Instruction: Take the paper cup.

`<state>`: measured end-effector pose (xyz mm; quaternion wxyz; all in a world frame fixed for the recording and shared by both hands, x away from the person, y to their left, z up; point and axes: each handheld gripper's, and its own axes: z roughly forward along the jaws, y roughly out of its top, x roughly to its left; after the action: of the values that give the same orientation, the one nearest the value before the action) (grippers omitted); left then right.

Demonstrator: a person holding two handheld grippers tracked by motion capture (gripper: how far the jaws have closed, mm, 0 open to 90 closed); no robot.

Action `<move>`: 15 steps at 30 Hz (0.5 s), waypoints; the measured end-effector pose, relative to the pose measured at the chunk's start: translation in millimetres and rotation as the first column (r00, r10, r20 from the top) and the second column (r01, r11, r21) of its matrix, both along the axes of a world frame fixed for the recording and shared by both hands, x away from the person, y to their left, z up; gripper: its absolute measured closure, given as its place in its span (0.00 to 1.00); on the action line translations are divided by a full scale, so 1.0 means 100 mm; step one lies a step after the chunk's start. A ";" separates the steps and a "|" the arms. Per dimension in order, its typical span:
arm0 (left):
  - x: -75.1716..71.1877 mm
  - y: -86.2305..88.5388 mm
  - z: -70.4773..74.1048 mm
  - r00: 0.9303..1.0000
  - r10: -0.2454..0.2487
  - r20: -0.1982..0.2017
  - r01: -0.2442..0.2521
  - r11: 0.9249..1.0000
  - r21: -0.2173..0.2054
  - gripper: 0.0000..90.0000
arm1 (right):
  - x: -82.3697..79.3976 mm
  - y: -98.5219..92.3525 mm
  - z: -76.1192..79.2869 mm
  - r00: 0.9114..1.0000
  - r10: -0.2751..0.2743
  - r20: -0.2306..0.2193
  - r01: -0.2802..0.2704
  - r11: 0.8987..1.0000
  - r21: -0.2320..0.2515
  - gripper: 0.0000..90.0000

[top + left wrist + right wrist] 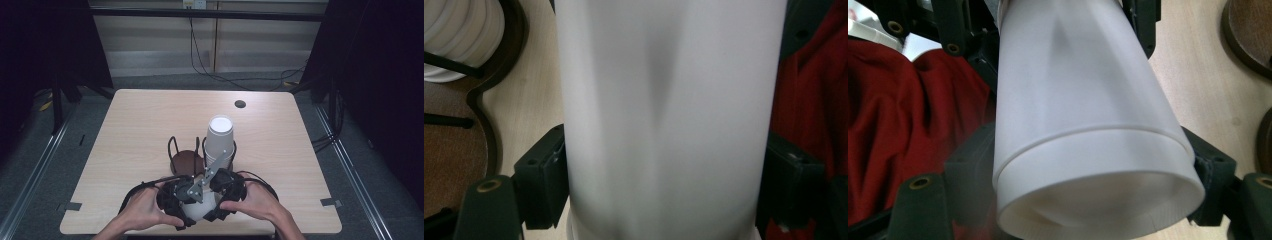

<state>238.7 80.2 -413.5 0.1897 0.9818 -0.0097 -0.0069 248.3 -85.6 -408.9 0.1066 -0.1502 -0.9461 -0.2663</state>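
Note:
A white paper cup [197,209] is held low over the table's near edge, between both grippers. My left gripper [175,200] is shut on it: in the left gripper view the cup [666,110] stands pinched between the two black jaws of that gripper [666,185]. My right gripper [227,195] is shut on the same cup from the other side. The right gripper view shows the cup [1083,100] with its open rim toward the camera, a second rim line around it, and the right gripper's [1093,170] jaws pressing both sides.
Just beyond the grippers stands a black wire cup holder with a brown base [187,160]. Its right slot carries an upturned stack of white cups [220,135]. A dark cable hole [240,104] lies farther back. A red garment [908,110] shows behind the cup.

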 end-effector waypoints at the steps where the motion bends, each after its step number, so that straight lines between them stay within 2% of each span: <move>1: -0.01 0.00 0.00 1.000 0.007 -0.020 -0.007 1.000 -0.005 0.23 | -0.01 0.00 0.00 1.000 0.002 -0.006 -0.002 1.000 -0.005 0.27; 2: 0.00 0.01 0.00 1.000 -0.002 0.000 0.002 1.000 -0.004 0.23 | 0.00 0.00 0.00 1.000 0.010 0.004 -0.010 1.000 0.005 0.27; 7: 0.02 0.02 0.01 1.000 -0.020 -0.011 0.020 1.000 -0.011 0.22 | 0.00 -0.02 0.01 1.000 0.016 0.002 -0.016 1.000 0.017 0.28; 10: -0.01 0.01 -0.02 0.999 0.020 -0.048 -0.022 0.999 -0.048 0.20 | 0.00 -0.03 0.01 1.000 0.010 -0.007 -0.010 1.000 0.013 0.28; 13: 0.01 0.02 -0.02 1.000 -0.002 -0.030 0.000 0.998 -0.058 0.17 | 0.00 -0.04 0.00 1.000 0.013 -0.001 -0.013 1.000 0.019 0.28; 15: 0.02 0.04 -0.02 0.999 0.003 -0.032 -0.005 0.997 -0.080 0.16 | 0.00 -0.04 0.01 1.000 0.008 0.007 -0.008 1.000 0.022 0.28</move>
<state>240.8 84.0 -415.6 0.2292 0.9731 -0.0050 -0.0218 248.1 -89.9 -407.4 0.1062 -0.1445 -0.9440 -0.2770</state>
